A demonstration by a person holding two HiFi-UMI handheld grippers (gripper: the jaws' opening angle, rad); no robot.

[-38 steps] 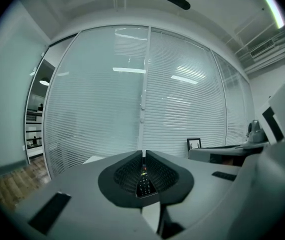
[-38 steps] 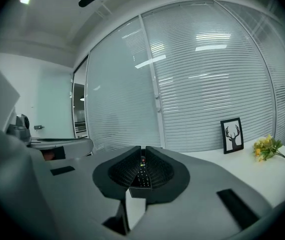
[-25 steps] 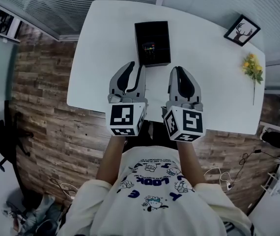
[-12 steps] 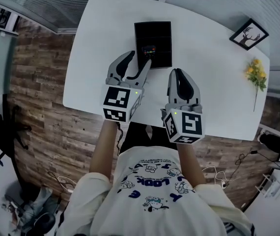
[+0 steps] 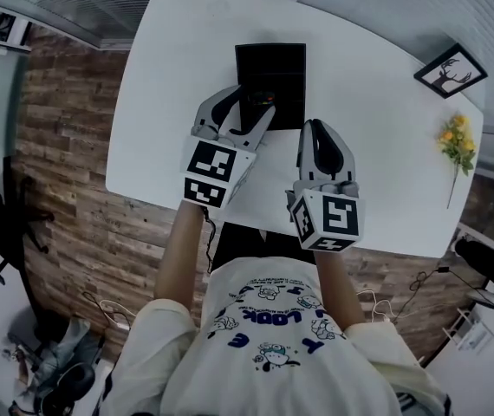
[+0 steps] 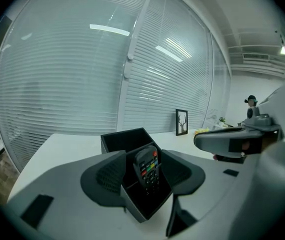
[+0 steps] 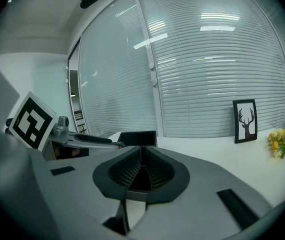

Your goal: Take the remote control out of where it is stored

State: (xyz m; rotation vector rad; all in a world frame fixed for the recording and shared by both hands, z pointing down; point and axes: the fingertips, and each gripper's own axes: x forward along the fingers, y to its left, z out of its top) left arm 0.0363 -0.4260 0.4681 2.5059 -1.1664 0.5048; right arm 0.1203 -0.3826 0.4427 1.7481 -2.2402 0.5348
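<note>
A black open box (image 5: 273,66) stands on the white table (image 5: 165,76). The remote control (image 5: 260,100) leans upright inside it, at the near end. In the left gripper view the remote (image 6: 147,168) shows its coloured buttons, and the box (image 6: 121,140) opens toward me. My left gripper (image 5: 245,111) reaches over the box's near end. Its jaws are opening and stand on either side of the remote (image 6: 143,173), with gaps to both pads. My right gripper (image 5: 315,130) hovers over the table right of the box, its jaws together and empty (image 7: 140,154).
A framed deer picture (image 5: 451,70) and a sprig of yellow flowers (image 5: 453,137) lie at the table's right end. Window blinds run behind the table's far edge. The near table edge lies under my grippers, with a wooden wall and floor below.
My left gripper has moved forward to the box's near end and its jaws have spread wide around the remote. The right gripper has stayed about where it was.
</note>
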